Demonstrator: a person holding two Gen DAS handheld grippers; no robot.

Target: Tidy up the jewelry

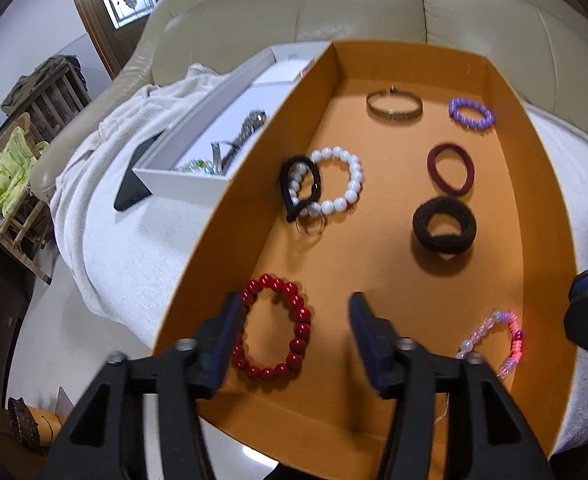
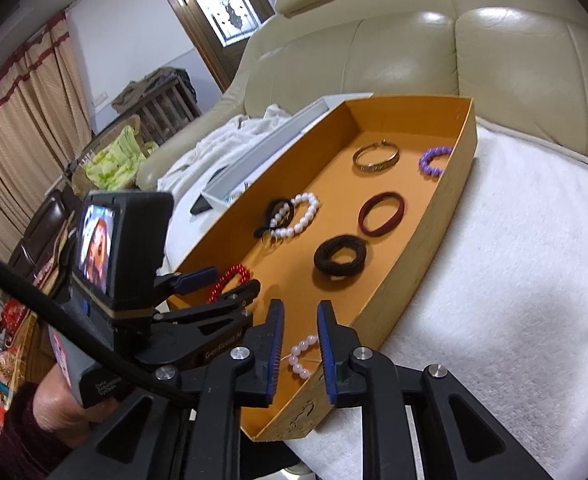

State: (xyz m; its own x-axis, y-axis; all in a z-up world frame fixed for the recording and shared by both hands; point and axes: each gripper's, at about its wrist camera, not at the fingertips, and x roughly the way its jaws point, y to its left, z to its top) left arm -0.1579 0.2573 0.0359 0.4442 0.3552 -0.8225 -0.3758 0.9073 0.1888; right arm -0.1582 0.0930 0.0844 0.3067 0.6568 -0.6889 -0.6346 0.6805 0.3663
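Left wrist gives us the left claw (image 1: 294, 320) gaping over red beads (image 1: 276, 326); right wrist shows our right claw (image 2: 299, 336) narrow around pink beads (image 2: 303, 354), not pinching.

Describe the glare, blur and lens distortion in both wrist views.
Left wrist view: bright glare patches on the sofa back, fisheye bending the orange tray's rim, a red glow on the pink bead bracelet. Right wrist view: sofa glare again, dark vignette corners, the right tool soft up close.
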